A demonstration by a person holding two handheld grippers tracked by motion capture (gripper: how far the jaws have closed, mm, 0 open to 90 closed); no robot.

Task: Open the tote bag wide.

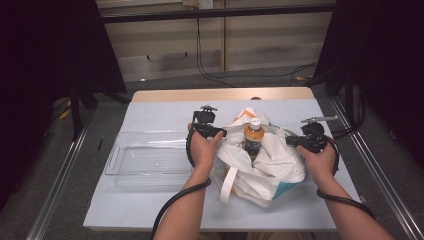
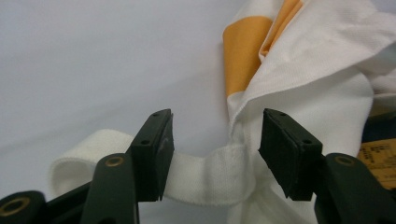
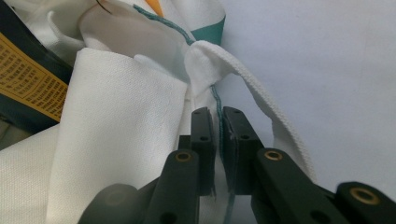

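I work with two tools at one bench point(image 1: 150, 210), which is covered by a pale sheet. One white cloth bag point(image 1: 265, 165) lies crumpled on the bench between my hands, right of centre. The bag carries orange and teal panels. One bottle point(image 1: 253, 136) with an orange label and a pale cap stands upright in the bag's open mouth.

My left tool point(image 2: 215, 149) is at the bag's left side, and its two jaws stand moderately apart. One white webbing handle point(image 2: 196, 179) of the bag runs across the gap between them. The left jaw sits against the handle; the right jaw stands clear of it, so nothing is clamped.

My right tool point(image 3: 218, 140) is at the bag's right edge, with its two jaws drawn narrow. They pinch one fold of the white fabric along a teal-stitched seam point(image 3: 215, 100). A second webbing handle point(image 3: 266, 112) loops just beside this grip, on the jaws' right in the right gripper view.

One clear plastic tray point(image 1: 116, 162) lies flat on the bench to the left of the bag, near my left hand point(image 1: 202, 150). My right hand point(image 1: 317, 160) rests at the bag's right edge.
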